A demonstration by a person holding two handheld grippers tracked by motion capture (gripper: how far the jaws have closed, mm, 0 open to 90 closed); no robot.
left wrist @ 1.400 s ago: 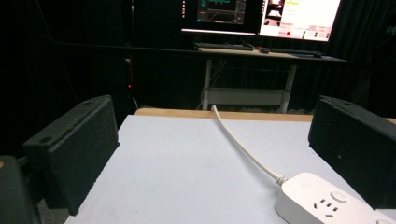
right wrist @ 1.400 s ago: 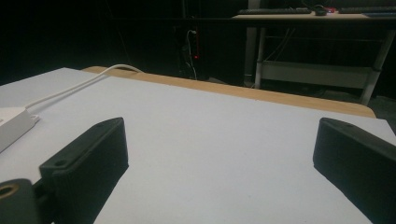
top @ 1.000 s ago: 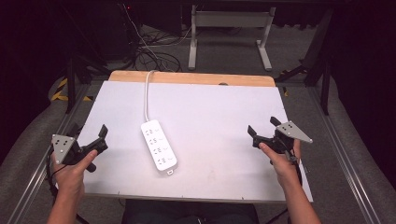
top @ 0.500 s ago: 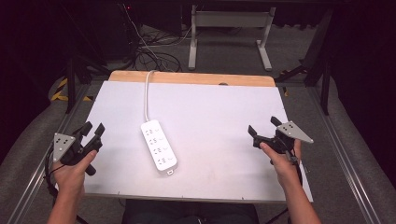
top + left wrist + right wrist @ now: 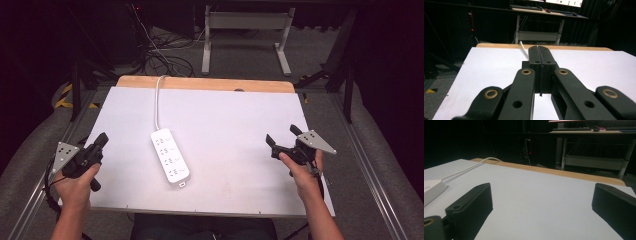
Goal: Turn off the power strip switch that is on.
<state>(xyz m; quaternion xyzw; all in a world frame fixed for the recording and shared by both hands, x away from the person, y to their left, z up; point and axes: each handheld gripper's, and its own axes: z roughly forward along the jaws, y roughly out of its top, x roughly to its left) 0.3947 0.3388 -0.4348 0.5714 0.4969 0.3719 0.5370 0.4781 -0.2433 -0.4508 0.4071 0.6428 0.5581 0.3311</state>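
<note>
**Power strip between two idle grippers**

A white power strip (image 5: pixel 170 162) lies flat on the white bench (image 5: pixel 230 120), slightly left of the middle, its cord (image 5: pixel 159 100) running toward the far wooden edge. The left gripper (image 5: pixel 101 139) sits at the bench's left edge, its jaws pressed together on nothing. The right gripper (image 5: pixel 282 135) hovers near the right edge with jaws spread wide and empty. Both are well apart from the strip.

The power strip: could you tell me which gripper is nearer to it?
Left. The left gripper sits just left of the power strip; the right gripper is farther off on its right.
</note>
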